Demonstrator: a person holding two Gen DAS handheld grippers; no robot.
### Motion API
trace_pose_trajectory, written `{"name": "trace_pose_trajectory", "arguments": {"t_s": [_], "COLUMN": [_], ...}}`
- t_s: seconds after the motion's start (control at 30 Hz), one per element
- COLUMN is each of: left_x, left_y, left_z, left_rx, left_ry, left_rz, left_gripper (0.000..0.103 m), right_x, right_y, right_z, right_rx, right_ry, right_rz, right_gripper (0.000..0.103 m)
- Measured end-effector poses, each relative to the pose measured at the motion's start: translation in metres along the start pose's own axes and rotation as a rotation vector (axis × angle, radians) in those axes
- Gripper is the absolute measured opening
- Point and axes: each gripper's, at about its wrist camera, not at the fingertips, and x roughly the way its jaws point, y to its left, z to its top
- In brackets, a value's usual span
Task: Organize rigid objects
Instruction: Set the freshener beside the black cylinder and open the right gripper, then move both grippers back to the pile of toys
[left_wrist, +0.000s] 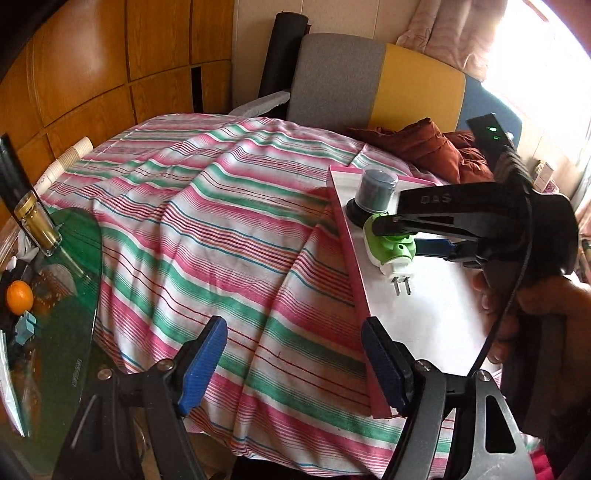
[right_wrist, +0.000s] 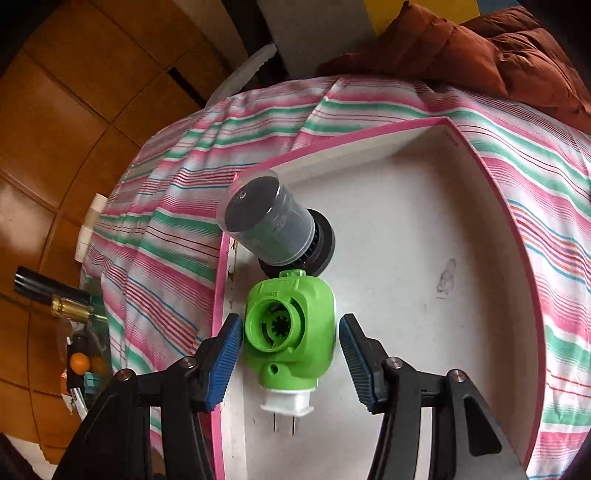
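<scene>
A white tray with a pink rim (right_wrist: 461, 221) (left_wrist: 424, 317) lies on the striped cloth. In it lies a green plug-in device (right_wrist: 291, 332) (left_wrist: 391, 247), its white base and two metal prongs toward the camera. Just beyond it stands a grey cylinder with a clear cap on a black base (right_wrist: 273, 229) (left_wrist: 373, 192). My right gripper (right_wrist: 291, 339) (left_wrist: 397, 238) straddles the green device; the left pad is close against it and a gap shows at the right pad, so it is open. My left gripper (left_wrist: 295, 354) hangs open over the cloth at the tray's near left rim, holding nothing.
A rust-coloured jacket (left_wrist: 432, 147) lies beyond the tray, in front of a grey and yellow chair (left_wrist: 369, 81). At the left a green glass table (left_wrist: 66, 295) carries a bottle (left_wrist: 37, 225), an orange (left_wrist: 19, 297) and small items. A stack of paper cups (left_wrist: 66, 158) rests by the cloth.
</scene>
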Motion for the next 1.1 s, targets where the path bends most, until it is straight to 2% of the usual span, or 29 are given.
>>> {"name": "trace_pose_trajectory", "arguments": {"t_s": [0.2,0.4,0.53,0.7,0.9,1.1], "left_x": [-0.009,-0.019,-0.024,-0.029,-0.031,-0.03], "left_y": [-0.008,-0.018,-0.026,-0.039,-0.057,-0.083], "left_z": [0.0,0.002,0.001,0.0,-0.002,0.001], "left_rx": [0.033,0.061,0.09,0.13,0.182,0.246], "left_ry": [-0.023,-0.041,-0.05,-0.057,-0.055,-0.048], "left_rz": [0.003,0.001,-0.004,-0.012,-0.028,-0.061], "left_gripper": [0.076,0.076,0.076,0.076,0.076,0.076], "right_x": [-0.037,-0.085,-0.111,-0.142,-0.174,-0.209], "right_y": [-0.007,-0.02,-0.038,-0.075,-0.121,-0.195], "right_z": [-0.011,-0.032,-0.044,-0.054,-0.058,-0.062], "right_rx": [-0.034,-0.131,-0.152,-0.127,-0.112,0.046], "right_ry": [-0.082,-0.174,-0.217,-0.259,-0.284,-0.39], "right_rz": [-0.004,-0.102,-0.151,-0.23,-0.365,-0.511], "right_gripper": [0.06,0.06,0.06,0.06,0.06,0.06]}}
